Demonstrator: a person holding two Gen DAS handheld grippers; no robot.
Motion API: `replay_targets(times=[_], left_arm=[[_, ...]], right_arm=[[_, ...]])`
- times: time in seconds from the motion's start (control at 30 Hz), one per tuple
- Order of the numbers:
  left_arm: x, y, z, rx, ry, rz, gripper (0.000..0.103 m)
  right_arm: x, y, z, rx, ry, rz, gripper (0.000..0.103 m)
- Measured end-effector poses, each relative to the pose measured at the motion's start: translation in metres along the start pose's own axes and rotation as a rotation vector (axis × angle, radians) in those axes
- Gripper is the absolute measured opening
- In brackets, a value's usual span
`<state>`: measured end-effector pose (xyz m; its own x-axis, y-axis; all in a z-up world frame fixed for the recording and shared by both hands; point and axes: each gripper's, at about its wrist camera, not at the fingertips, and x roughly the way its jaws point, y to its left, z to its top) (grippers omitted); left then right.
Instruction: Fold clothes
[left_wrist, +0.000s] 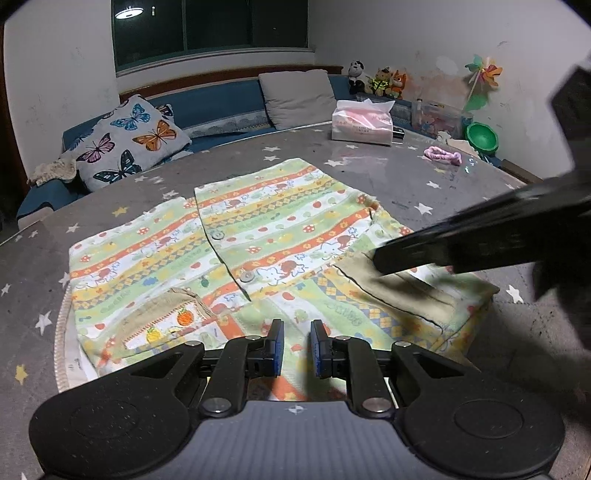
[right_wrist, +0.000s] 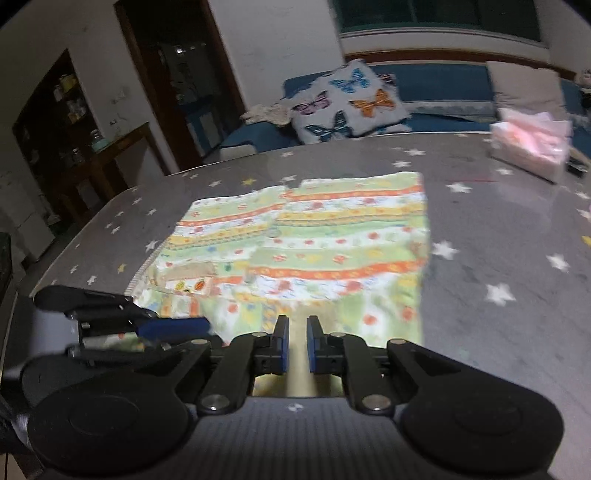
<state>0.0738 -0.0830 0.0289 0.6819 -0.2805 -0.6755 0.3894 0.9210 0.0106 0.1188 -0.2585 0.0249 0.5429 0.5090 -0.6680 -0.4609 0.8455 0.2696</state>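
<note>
On the star-print worktop: striped soft cotton baby garment, flat, buttoned, sleeve folded in. Left hand-held gripper and right hand-held gripper: jaws slightly apart, empty.

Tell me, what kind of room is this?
Probably a living room at home. A blue sofa with a butterfly cushion sits behind the star-patterned table, stuffed toys line its back, and a child's patterned shirt lies spread for folding.

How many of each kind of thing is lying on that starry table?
Patterned garment: 1
Tissue pack: 1
Pink hair tie: 1
Total: 3
</note>
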Motion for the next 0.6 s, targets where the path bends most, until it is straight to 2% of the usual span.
replay_targets(times=[0.07, 0.2, 0.37, 0.47, 0.6], left_arm=[[0.0, 0.0, 0.0, 0.005, 0.002, -0.002, 0.018], [-0.007, 0.002, 0.003, 0.016, -0.02, 0.006, 0.019], [0.005, 0.006, 0.011, 0.006, -0.019, 0.022, 0.019], [0.012, 0.005, 0.006, 0.02, 0.001, 0.024, 0.019], [0.006, 0.002, -0.002, 0.049, -0.014, 0.026, 0.02]], right_arm=[[0.013, 0.002, 0.002, -0.009, 0.021, 0.004, 0.01], [0.025, -0.005, 0.001, 0.002, 0.034, -0.049, 0.009], [0.018, -0.003, 0.0, -0.018, 0.038, -0.032, 0.011], [0.009, 0.004, -0.004, -0.054, 0.043, -0.008, 0.011], [-0.001, 0.012, -0.018, -0.122, 0.076, -0.006, 0.011]])
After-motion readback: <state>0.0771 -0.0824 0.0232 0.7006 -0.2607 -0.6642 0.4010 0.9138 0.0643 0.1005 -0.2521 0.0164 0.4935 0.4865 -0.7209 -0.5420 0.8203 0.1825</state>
